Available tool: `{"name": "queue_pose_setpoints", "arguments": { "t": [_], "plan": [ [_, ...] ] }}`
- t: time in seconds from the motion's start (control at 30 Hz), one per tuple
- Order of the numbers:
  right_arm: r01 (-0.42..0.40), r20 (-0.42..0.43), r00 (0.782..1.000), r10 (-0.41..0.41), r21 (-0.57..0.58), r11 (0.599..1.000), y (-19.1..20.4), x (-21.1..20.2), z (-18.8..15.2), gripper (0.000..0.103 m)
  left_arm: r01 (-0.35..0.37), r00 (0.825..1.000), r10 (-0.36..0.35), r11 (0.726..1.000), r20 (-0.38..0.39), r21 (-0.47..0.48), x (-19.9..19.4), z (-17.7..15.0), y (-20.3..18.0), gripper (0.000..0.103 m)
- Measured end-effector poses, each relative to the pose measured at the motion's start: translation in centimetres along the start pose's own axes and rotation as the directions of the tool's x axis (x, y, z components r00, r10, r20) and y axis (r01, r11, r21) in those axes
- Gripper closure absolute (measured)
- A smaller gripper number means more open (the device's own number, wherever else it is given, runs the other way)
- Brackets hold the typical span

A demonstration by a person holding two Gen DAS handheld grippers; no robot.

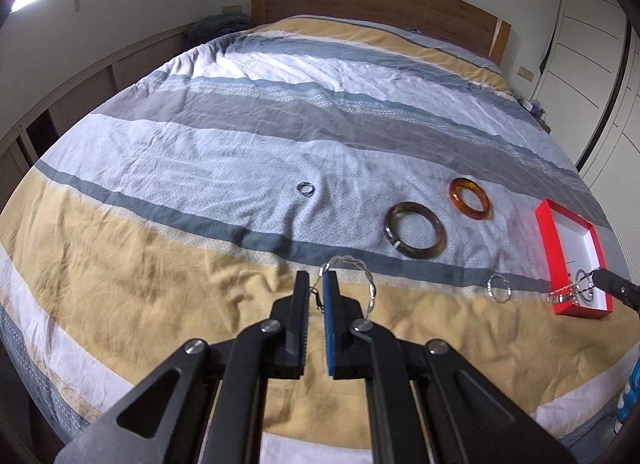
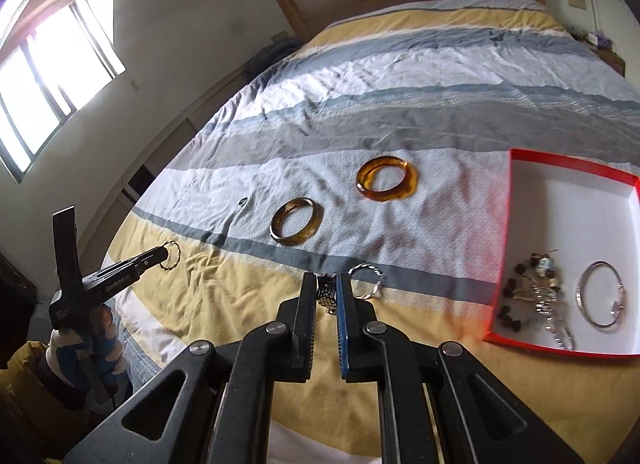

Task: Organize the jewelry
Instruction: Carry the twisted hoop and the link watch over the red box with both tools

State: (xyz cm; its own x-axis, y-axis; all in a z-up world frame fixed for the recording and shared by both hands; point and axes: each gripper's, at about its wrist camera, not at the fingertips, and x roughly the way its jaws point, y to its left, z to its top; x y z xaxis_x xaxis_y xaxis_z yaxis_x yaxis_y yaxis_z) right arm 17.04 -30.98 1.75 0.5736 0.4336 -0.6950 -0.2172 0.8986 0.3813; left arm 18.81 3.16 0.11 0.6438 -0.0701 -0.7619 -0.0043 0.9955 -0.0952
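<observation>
- On the striped bed cover (image 1: 200,248) the red box (image 2: 516,248) lies at the right.
- Our left gripper (image 1: 318,284) clenches a twisted silver bangle (image 1: 370,284); our right gripper (image 2: 325,288) grips a metal link bracelet (image 2: 326,294).
- Next, we judge, both go into the box.

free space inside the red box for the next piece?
Inside the red box, the far half of the white floor is bare, bordered by the far red wall. The near half is crowded: the beaded and chain tangle at left, the silver bangle at right, and a narrow bare strip between them.
</observation>
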Motion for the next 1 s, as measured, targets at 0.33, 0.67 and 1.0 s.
{"name": "queue_pose_setpoints", "arguments": {
  "t": [0.33,0.67,1.0],
  "plan": [
    [0.115,0.106,0.987,-0.121,0.065,0.991,-7.6,-7.3,1.0,0.093,0.125,0.992,-0.124,0.989,-0.010,0.079,0.0,1.3,-10.2,0.097],
    [0.182,0.119,0.974,-0.194,0.103,0.978,-15.7,-7.1,3.4,0.093,0.273,0.962,-0.264,0.939,-0.069,0.208,3.9,3.8,-24.3,0.097],
    [0.230,0.093,0.966,-0.240,0.112,0.967,-22.1,-4.3,5.1,0.093,0.324,0.946,-0.302,0.898,-0.117,0.298,9.8,4.5,-34.4,0.097]
  ]
}}
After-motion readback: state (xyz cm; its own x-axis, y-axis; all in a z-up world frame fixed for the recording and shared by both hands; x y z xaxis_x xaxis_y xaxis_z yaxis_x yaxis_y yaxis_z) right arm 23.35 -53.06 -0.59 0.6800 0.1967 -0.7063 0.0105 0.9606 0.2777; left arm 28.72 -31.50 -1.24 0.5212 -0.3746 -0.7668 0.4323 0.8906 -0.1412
